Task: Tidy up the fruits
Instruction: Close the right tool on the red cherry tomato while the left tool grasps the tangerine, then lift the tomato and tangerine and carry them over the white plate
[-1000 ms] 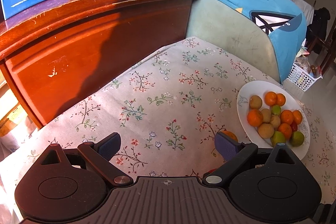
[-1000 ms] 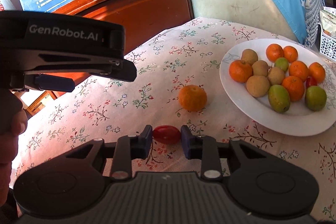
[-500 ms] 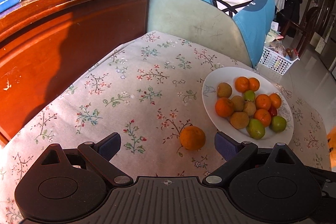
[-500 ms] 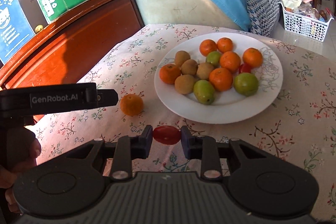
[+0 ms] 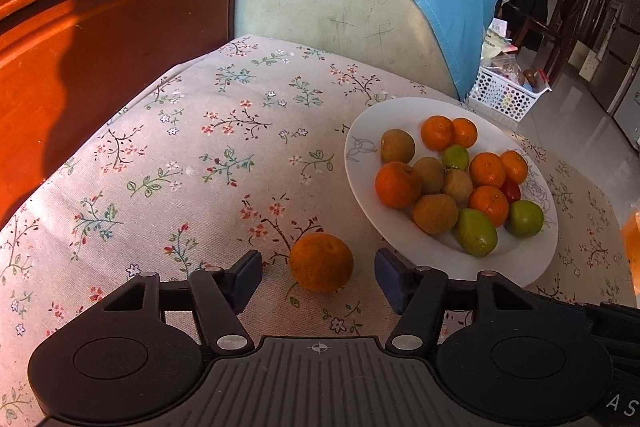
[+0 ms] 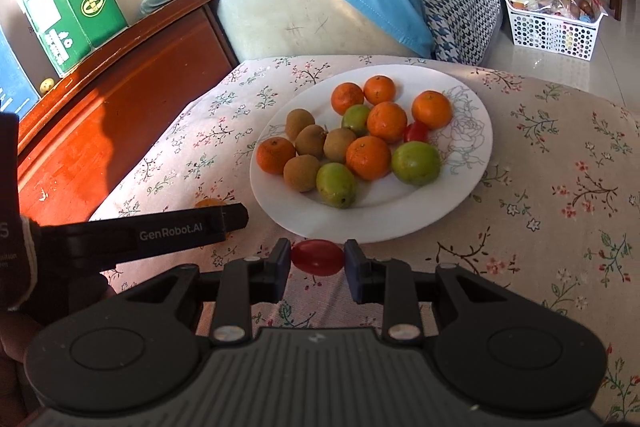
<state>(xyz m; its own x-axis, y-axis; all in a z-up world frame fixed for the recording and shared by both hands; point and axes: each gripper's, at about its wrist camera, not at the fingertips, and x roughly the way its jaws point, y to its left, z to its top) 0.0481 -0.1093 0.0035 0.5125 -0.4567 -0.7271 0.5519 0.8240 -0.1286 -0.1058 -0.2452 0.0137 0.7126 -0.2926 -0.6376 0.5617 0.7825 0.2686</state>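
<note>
A cherry tomato (image 6: pixel 317 257) is clamped between the pads of the right gripper (image 6: pixel 317 259), just before the near rim of the white plate (image 6: pixel 472 163). The left gripper (image 5: pixel 319 277) is held wide open and empty, with a loose mandarin (image 5: pixel 321 262) lying between its fingers on the floral tablecloth (image 5: pixel 192 163).

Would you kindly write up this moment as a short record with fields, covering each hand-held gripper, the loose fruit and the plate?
left hand-held gripper: open, pads either side of the loose orange, not touching
right hand-held gripper: shut on the red cherry tomato, just short of the plate's near rim
loose orange: on the floral tablecloth, beside the plate
white plate: holds oranges, brown kiwis, green fruits and one red tomato
left to do: tomato and orange not yet on plate
</note>
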